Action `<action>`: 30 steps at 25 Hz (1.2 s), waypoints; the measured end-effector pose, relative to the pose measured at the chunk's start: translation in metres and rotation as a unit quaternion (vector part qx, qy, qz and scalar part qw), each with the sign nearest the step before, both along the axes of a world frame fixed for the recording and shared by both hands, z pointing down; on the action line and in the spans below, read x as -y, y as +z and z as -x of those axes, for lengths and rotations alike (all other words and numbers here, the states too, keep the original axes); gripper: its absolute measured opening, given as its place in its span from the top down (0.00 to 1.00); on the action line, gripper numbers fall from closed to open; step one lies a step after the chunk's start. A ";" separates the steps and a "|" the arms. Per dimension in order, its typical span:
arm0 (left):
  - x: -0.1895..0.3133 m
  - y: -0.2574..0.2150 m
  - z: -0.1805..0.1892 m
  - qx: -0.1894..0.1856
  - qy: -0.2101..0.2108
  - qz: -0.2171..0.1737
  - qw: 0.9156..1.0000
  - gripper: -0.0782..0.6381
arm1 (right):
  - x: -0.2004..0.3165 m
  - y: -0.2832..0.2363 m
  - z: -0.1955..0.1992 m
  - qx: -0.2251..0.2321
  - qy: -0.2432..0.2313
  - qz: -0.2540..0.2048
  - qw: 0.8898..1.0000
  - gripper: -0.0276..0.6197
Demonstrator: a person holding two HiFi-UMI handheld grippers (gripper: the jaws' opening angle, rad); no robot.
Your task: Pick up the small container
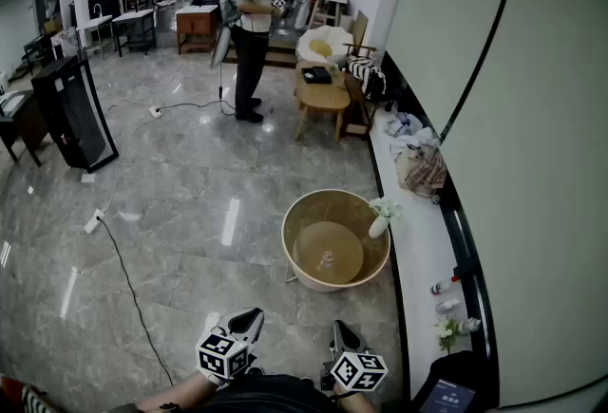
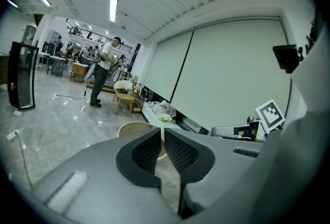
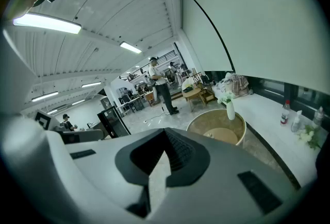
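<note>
**Desk:** Where are your hand-held grippers?

**Me:** Both are low in the head view, over the marble floor [image 1: 190, 212]. My left hand-held gripper [image 1: 250, 315] has its jaws pressed together with nothing between them. My right hand-held gripper [image 1: 340, 330] is closed up and empty too (in each gripper's own view the pads meet at the tip).

**Desk:** And the small container?

**Me:** It's on the white counter [image 1: 418, 245] that runs along the wall at my right. I take the red-capped bottle for the small container [image 1: 440, 286], well apart from both grippers. A second small bottle [image 1: 447, 307] stands just beside it, though, and I cannot tell which one is meant.

**Desk:** What's around it?

**Me:** A sprig of white flowers [image 1: 446, 331] lies near the bottles on my side. Farther along there's a white vase [image 1: 379, 225] at the counter's edge, then a heap of bags [image 1: 421, 166]. On the floor ahead, a big round tub [image 1: 328, 207] sits against the counter, right by the vase. There's something small in its bottom that I cannot make out.

**Desk:** Farther off?

**Me:** A wooden table [image 1: 321, 96], a standing person [image 1: 253, 22], a black cabinet [image 1: 74, 112] — and a cable [image 1: 133, 292] trailing across the floor.
</note>
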State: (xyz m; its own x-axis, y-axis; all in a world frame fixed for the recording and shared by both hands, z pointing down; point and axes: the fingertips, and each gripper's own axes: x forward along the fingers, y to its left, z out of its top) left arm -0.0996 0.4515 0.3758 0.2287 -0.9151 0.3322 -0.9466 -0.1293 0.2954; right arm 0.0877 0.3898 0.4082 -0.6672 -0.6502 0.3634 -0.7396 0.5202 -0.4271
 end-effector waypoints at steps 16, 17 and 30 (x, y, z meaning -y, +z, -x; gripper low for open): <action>-0.012 0.029 -0.125 0.014 0.058 0.071 0.996 0.87 | -0.026 -0.010 -0.092 0.046 0.002 -0.006 0.999 0.95; -0.012 0.030 -0.127 0.013 0.058 0.072 0.996 0.87 | -0.026 -0.009 -0.095 0.049 0.004 -0.007 0.999 0.95; 0.000 0.039 -0.177 0.016 0.054 0.087 0.995 0.87 | -0.020 0.007 -0.130 0.047 -0.025 -0.002 0.999 0.95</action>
